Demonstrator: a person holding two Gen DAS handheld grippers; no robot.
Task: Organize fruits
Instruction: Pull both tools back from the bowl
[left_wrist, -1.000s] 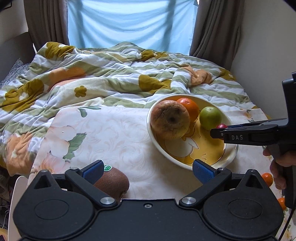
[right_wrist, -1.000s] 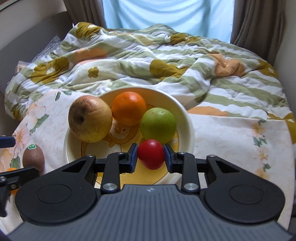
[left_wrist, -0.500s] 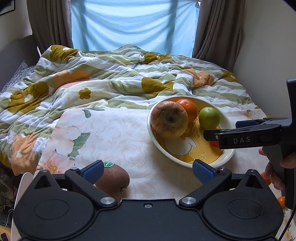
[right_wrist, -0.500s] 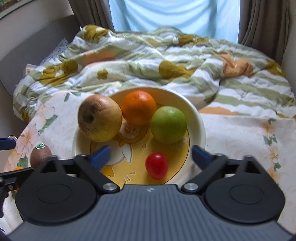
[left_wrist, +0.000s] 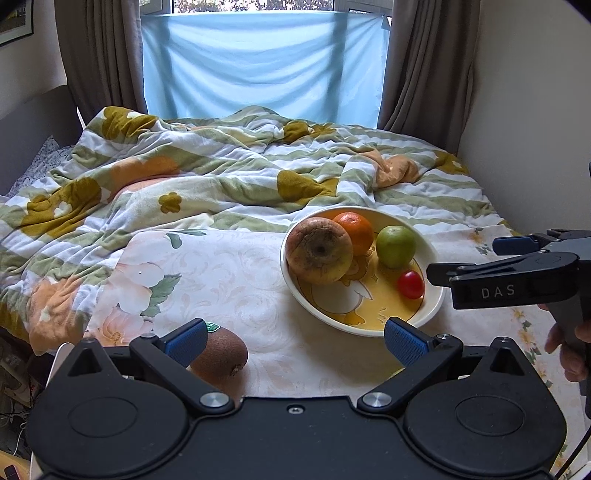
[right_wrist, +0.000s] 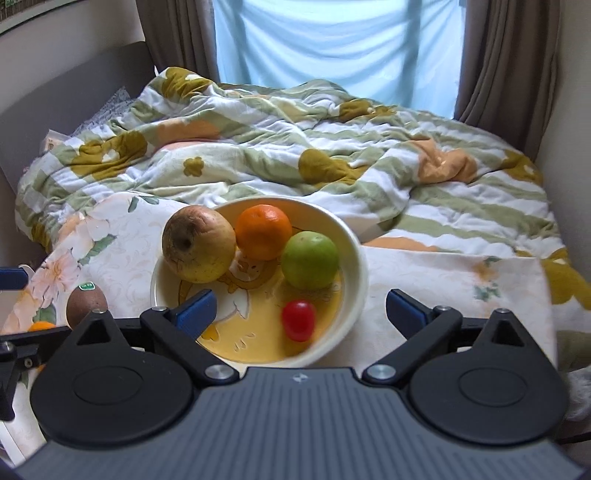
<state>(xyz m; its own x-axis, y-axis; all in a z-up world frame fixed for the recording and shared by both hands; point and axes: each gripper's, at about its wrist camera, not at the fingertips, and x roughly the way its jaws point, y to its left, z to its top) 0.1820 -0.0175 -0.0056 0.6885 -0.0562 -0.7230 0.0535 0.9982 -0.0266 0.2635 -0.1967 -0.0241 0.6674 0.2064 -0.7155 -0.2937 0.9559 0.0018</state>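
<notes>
1. Floral cloth (left_wrist: 229, 280) covers the flat surface in front of a rumpled striped quilt (left_wrist: 229, 177), with a blue-curtained window (left_wrist: 262, 62) behind.
2. On the cloth stands a cream bowl (right_wrist: 354, 258), the landmark here.
3. Inside the bowl lie a large browned apple (right_wrist: 197, 249) at its left, an orange (right_wrist: 263, 232) at the back, a green apple (right_wrist: 310, 259) on the right, and a small red tomato (right_wrist: 298, 319) at the front, apart from the others.
4. A kiwi (left_wrist: 218, 356) rests on the cloth left of the bowl and nearer the cameras, outside it.
5. The right gripper (right_wrist: 299, 310) hangs over the bowl's near rim, jaws spread wide, with the tomato lying loose below between them.
6. The left gripper (left_wrist: 295, 338) is also wide and empty, its left pad just beside the kiwi.
</notes>
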